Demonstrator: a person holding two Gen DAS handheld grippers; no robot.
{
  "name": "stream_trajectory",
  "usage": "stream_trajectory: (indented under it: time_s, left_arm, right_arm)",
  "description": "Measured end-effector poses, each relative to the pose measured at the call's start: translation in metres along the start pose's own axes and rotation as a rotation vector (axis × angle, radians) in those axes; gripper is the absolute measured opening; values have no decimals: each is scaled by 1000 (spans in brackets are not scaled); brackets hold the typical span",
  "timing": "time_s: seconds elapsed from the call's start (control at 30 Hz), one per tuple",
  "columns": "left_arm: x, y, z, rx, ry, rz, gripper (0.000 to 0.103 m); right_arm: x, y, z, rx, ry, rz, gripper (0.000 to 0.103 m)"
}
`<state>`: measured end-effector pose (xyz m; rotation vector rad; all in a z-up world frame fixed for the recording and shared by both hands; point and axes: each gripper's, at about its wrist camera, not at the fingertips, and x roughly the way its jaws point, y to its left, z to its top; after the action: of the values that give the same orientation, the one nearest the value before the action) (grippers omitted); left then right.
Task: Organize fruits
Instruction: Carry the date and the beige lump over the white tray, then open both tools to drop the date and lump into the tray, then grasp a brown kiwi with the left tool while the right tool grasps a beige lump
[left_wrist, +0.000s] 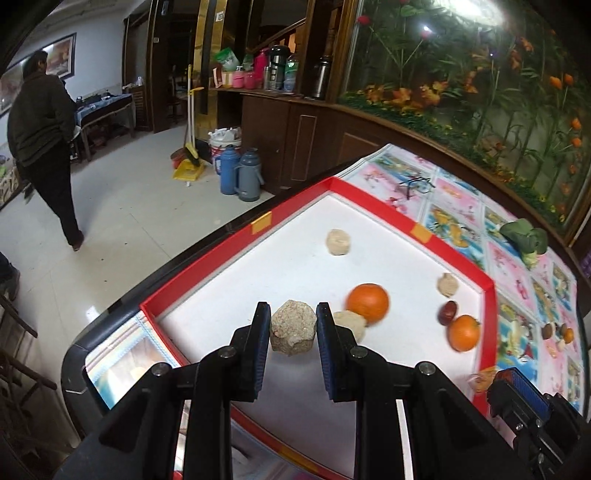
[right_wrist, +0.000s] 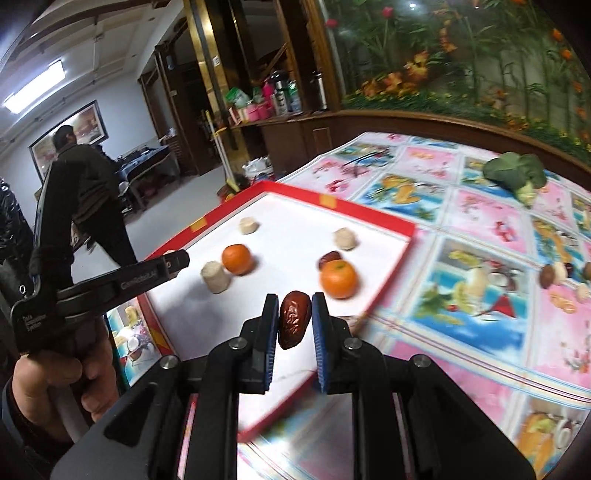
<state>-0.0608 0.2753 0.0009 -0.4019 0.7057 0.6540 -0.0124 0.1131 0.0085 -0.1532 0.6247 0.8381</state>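
Fruits: clamping a rough tan lump (left_wrist: 293, 328) between nearly closed left claw (left_wrist: 293, 325) pads, hanging over the red-rimmed white tray (left_wrist: 373, 194); pinching a wrinkled red date (right_wrist: 291, 319) upright in the narrowed right claw (right_wrist: 294, 320). Lying ahead of both: two oranges (right_wrist: 237, 259), another date (right_wrist: 330, 258), pale lumps (right_wrist: 216, 277).

Both grippers are black plastic: the left gripper (left_wrist: 292, 325) and right gripper (right_wrist: 294, 319) have blue ribbed pads, round silver screws at the joints, and white lettering along one arm.
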Motion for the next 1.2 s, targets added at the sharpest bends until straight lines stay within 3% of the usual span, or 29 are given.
stream_trajectory:
  time_s: [0.27,0.33,0.37,0.4,0.43,0.5,0.8,0.97,1.2]
  left_arm:
    - [10,2,-1,5,30,43,24]
    - [11,5,-1,1,36,57,32]
    - [12,5,-1,-4,39,66,44]
    - [12,6,-1,-8,39,74,55]
    - [11,7,-1,-11,33,82,59]
    - [9,9,0,-19,29,89,67]
    - [-6,2,5,-24,-5,65,78]
    - [-15,-11,6,-37,-16,24,81]
    - [-25,-72,-11,87,-22,-89,81]
  right_arm:
    - [26,9,-3,-14,63,16,21]
    - [28,8,-4,-19,72,3,21]
    - [28,8,-4,-23,76,-4,21]
    - [29,8,-4,-28,84,-11,25]
    - [29,8,-4,-29,84,-16,31]
    - [28,8,-5,-26,83,-17,52]
    - [1,-6,-2,-9,19,-40,63]
    - [-29,-43,-10,38,-12,-131,81]
    - [-81,-146,-44,204,0,-344,83]
